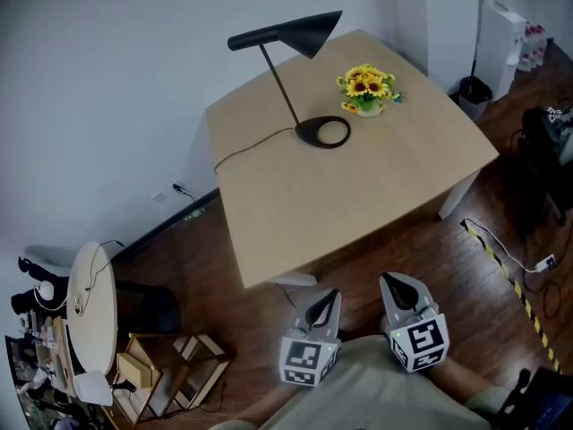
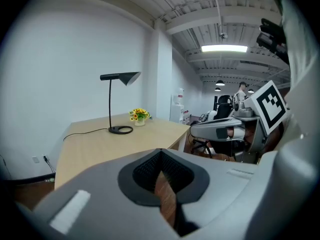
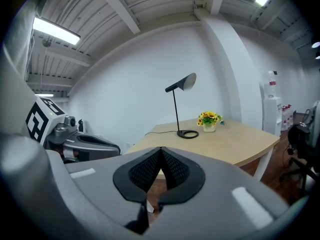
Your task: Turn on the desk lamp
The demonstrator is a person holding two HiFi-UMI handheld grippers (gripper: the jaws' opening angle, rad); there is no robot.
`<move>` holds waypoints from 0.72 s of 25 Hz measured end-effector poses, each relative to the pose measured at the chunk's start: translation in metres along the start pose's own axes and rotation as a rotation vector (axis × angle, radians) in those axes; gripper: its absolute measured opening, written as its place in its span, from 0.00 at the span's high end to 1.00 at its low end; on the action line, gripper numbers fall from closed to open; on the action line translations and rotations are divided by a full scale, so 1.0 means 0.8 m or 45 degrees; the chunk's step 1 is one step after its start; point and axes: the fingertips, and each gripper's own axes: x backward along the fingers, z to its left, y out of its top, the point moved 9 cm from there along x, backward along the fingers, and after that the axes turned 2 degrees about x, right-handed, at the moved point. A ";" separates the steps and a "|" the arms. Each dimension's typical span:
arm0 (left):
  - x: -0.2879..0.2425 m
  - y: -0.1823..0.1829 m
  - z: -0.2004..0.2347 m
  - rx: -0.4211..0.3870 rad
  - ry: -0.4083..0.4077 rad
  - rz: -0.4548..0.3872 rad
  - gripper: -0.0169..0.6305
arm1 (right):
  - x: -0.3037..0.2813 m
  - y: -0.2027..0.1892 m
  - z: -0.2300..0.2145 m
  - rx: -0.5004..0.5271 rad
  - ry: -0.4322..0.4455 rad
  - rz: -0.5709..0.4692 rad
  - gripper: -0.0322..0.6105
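Note:
A black desk lamp stands at the far side of the light wooden table [image 1: 358, 204]. Its cone head [image 1: 295, 34] is up on a thin stem and its ring base [image 1: 311, 133] rests on the top. The lamp head shows no light. It also shows far off in the left gripper view as lamp [image 2: 120, 77] and in the right gripper view as lamp [image 3: 186, 82]. My left gripper [image 1: 328, 301] and right gripper [image 1: 394, 287] hang side by side close to my body, well short of the table's near edge. Both are shut with nothing held: left gripper [image 2: 160, 154], right gripper [image 3: 161, 151].
A pot of yellow flowers [image 1: 367, 88] sits right of the lamp base. The lamp cord [image 1: 251, 146] runs off the table's left edge. A round white side table [image 1: 89, 316] and wooden rack [image 1: 170, 365] stand at the left; a bin [image 1: 473, 90] and water dispenser [image 1: 506, 34] at the back right.

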 end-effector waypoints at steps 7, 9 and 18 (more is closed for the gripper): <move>-0.024 0.000 0.041 0.041 -0.023 0.004 0.97 | -0.041 0.006 0.000 0.032 -0.020 0.055 0.95; -0.033 0.006 0.061 0.053 -0.044 -0.017 0.97 | -0.056 0.017 0.006 0.056 -0.038 0.057 0.95; -0.055 0.015 0.153 0.109 -0.124 -0.102 0.97 | -0.120 0.047 0.043 0.146 -0.144 0.068 0.95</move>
